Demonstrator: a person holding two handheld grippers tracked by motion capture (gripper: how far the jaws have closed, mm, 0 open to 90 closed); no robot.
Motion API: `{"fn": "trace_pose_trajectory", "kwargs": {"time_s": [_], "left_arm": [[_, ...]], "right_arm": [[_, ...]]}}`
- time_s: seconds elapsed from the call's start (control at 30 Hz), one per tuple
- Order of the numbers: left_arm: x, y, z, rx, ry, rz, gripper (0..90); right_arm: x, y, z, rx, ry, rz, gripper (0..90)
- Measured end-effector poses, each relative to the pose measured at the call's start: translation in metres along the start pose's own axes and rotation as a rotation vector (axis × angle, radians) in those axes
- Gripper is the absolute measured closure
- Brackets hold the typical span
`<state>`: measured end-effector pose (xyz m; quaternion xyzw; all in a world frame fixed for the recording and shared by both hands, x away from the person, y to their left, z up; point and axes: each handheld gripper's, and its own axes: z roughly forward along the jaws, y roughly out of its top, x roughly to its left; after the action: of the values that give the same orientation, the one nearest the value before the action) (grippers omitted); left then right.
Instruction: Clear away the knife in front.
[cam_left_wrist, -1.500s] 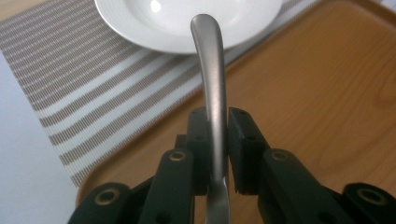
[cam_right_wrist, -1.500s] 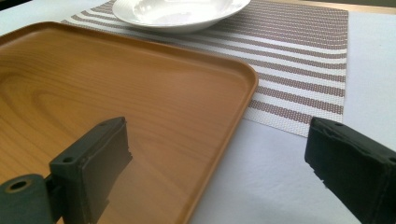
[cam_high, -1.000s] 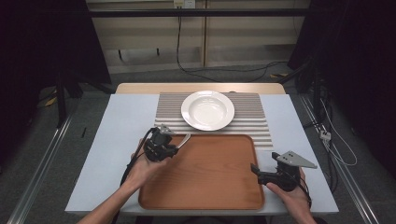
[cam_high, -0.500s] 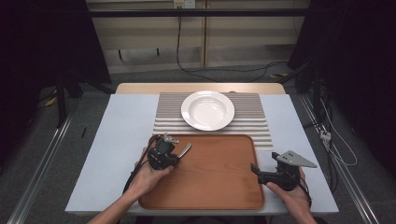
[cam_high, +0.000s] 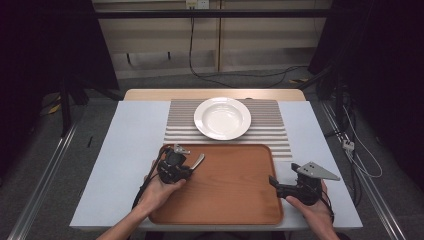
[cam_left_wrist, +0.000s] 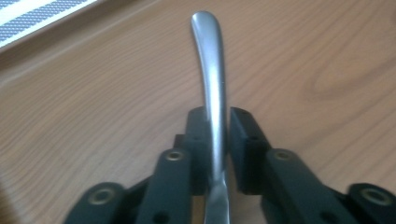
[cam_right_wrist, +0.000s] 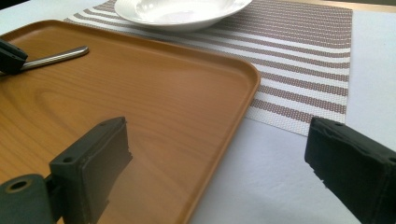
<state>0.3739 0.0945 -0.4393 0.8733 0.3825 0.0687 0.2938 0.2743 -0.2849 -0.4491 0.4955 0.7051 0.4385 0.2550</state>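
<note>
The right gripper (cam_right_wrist: 224, 172) is hanging with jaws wide apart astride the wooden tray's (cam_right_wrist: 177, 93) near right edge. A metal handle (cam_right_wrist: 58, 57) is lying at its far left edge, a white plate (cam_right_wrist: 180, 11) sitting on the striped mat (cam_right_wrist: 299, 56) beyond.

High view: fixed overhead at the person's side, facing forward and down, far enough to take in the whole wooden tray (cam_high: 235, 187). Both gripper views sit low and close over that tray, the right gripper view facing 11 o'clock toward the white plate (cam_right_wrist: 180, 11), shared with the high view.
</note>
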Motion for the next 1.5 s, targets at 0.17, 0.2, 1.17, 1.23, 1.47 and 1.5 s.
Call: {"fn": "trace_pose_trajectory", "kwargs": {"time_s": [0.17,0.2,1.17,1.23,1.47,1.5], "left_arm": [[0.004,-0.001,-0.001,-0.024,-0.023,0.013,61.8],[0.005,-0.001,-0.001,-0.038,-0.010,0.015,58.8],[-0.006,0.013,-0.003,-0.152,-0.034,0.203,47.0],[-0.007,0.014,-0.003,-0.167,-0.049,0.190,58.8],[-0.017,0.022,0.006,-0.115,-0.077,0.176,90.0],[-0.017,0.023,0.010,-0.103,-0.076,0.169,90.0]], "right_arm": [[-0.001,-0.001,0.000,0.003,0.002,0.001,6.4],[-0.001,-0.001,0.000,0.003,0.002,0.001,6.4],[-0.001,-0.001,-0.004,-0.003,-0.011,0.005,6.4],[-0.001,-0.001,-0.004,-0.005,-0.013,0.009,6.4],[-0.002,-0.002,-0.006,-0.007,-0.015,0.012,6.4],[-0.002,-0.002,-0.006,-0.008,-0.017,0.011,6.4]]}}
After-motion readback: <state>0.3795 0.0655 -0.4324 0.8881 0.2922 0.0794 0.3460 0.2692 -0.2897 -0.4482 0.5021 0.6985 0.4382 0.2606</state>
